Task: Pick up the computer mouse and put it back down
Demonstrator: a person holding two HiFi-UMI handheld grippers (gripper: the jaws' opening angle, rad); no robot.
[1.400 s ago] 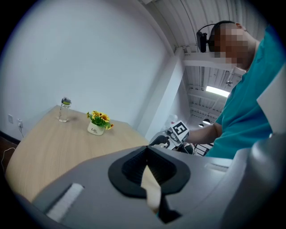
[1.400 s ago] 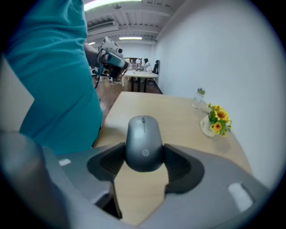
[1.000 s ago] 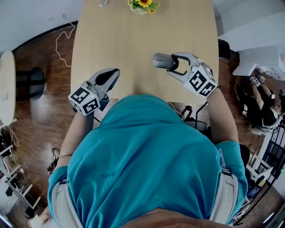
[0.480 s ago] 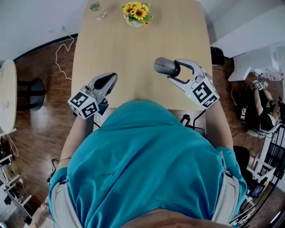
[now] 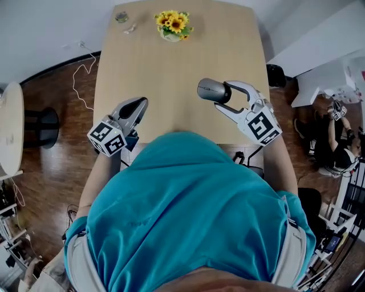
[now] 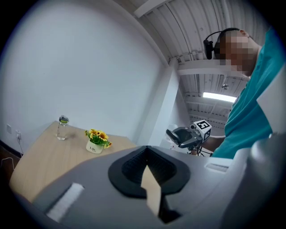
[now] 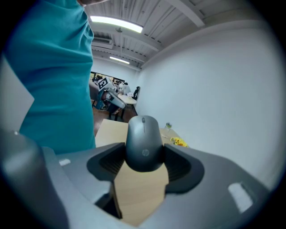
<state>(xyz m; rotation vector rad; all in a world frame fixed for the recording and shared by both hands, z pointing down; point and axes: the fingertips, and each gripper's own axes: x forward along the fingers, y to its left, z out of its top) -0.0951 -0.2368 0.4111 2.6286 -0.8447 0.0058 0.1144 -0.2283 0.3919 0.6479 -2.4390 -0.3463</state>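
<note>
A dark grey computer mouse (image 5: pixel 211 90) hangs in the air above the pale wooden table (image 5: pixel 171 63). My right gripper (image 5: pixel 221 94) is shut on it, with a pad on each of its sides. In the right gripper view the mouse (image 7: pixel 143 134) fills the gap of the right gripper (image 7: pixel 144 161), with the tabletop showing below it. My left gripper (image 5: pixel 141 104) hovers over the table's near left edge, shut and holding nothing. From the left gripper view, the left gripper (image 6: pixel 146 154) points across the table, and the right gripper (image 6: pixel 181 136) shows beyond it.
A small pot of yellow flowers (image 5: pixel 173 25) and a little bottle (image 5: pixel 121 17) stand at the table's far end. A white cable (image 5: pixel 80 51) lies on the wooden floor to the left, near a round table (image 5: pixel 8 125). The person's teal shirt hides the near edge.
The right gripper has risen with the mouse still in its jaws, away from the tabletop. The left gripper has lifted a little and stays shut.
</note>
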